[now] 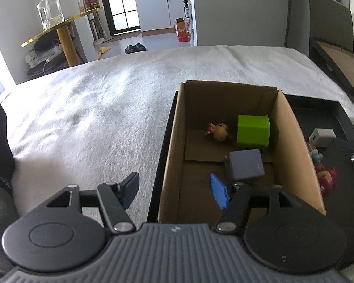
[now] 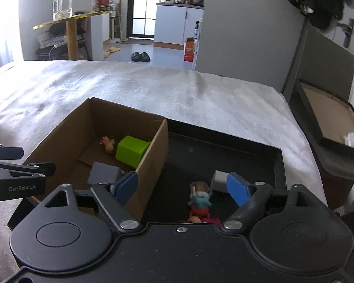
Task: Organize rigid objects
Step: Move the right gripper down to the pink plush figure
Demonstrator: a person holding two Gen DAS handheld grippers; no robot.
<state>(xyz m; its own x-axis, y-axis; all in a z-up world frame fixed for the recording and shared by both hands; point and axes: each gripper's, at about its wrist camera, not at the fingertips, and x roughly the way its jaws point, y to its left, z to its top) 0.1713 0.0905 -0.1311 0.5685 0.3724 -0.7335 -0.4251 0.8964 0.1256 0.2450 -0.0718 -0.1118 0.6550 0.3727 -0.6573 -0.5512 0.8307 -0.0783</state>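
Both the left gripper (image 1: 175,188) and right gripper (image 2: 184,186) stand released, grasping nothing. At right of the left view, the cardboard box (image 1: 292,146) holds 1 green cube (image 1: 253,129).

On the bed (image 2: 177,94): a tray (image 2: 224,146), with a cardboard box (image 1: 295,146) standing in its left part. Inside the box: a cube (image 1: 253,129) at the far right, a small figure (image 1: 218,131) just left of it, a block (image 1: 245,166) nearer. Right of the box, on the tray floor: a charger (image 2: 219,179), with toy figures (image 2: 199,200) just before it.
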